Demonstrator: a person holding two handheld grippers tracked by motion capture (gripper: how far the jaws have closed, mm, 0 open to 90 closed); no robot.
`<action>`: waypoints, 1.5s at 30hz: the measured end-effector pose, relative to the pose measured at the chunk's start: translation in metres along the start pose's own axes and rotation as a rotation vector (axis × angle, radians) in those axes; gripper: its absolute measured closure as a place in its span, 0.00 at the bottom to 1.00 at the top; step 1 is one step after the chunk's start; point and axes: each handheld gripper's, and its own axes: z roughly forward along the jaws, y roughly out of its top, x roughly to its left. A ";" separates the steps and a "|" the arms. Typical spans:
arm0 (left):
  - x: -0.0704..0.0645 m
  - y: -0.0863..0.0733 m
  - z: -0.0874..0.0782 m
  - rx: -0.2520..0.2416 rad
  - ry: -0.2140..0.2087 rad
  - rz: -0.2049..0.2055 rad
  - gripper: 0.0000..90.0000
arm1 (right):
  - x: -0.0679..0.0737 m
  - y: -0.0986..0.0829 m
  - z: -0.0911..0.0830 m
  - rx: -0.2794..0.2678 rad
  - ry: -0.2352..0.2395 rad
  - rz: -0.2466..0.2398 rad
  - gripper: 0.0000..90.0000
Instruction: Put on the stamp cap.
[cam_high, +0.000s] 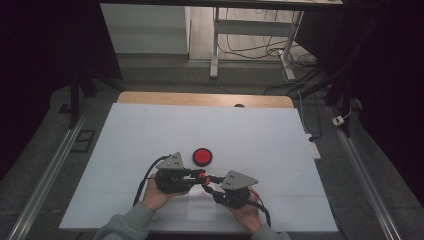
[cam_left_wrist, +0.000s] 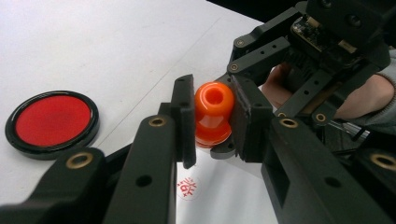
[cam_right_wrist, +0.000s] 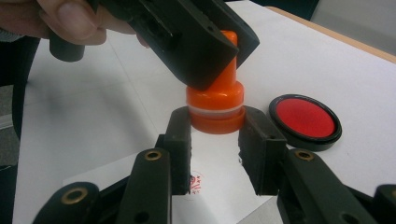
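A: Left gripper (cam_left_wrist: 212, 116), state?

B: Closed on the knob handle of the orange stamp (cam_left_wrist: 213, 114). In the left gripper view both pads touch the rounded top, one on each side. The stamp stands upright, its hollow top facing the camera.

A: And the right gripper (cam_right_wrist: 215, 140)?

B: Its jaws flank the stamp's wide base (cam_right_wrist: 215, 105). In the right gripper view they sit just beside the lower collar, roughly base-width apart. Whether they press it or merely bracket it, cannot tell.

A: Where is the stamp over the table?

B: High view: between the two grippers (cam_high: 202, 176), near the front middle of the white sheet (cam_high: 150, 130). It is held just above a smaller paper slip (cam_right_wrist: 219, 186). A red printed mark (cam_left_wrist: 186, 187) lies on that slip, below the stamp.

A: Anything nearby?

B: A round red ink pad in a black rim (cam_high: 202, 156), open, lying flat on the sheet just beyond the grippers. It is apart from the stamp, not touching.

A: Hands?

B: Left hand (cam_high: 157, 196) and right hand (cam_high: 245, 215) each grip a handle from the table's near edge, grey sleeves showing.
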 end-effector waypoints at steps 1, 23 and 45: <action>0.000 0.000 0.000 -0.002 -0.001 -0.002 0.80 | 0.000 0.000 0.000 -0.001 0.000 0.000 0.72; -0.002 -0.002 0.002 -0.036 0.010 0.013 0.80 | 0.000 0.001 -0.002 -0.022 -0.002 0.016 0.72; -0.005 -0.008 0.007 -0.068 0.018 0.021 0.81 | 0.002 0.002 -0.005 -0.005 -0.021 0.013 0.72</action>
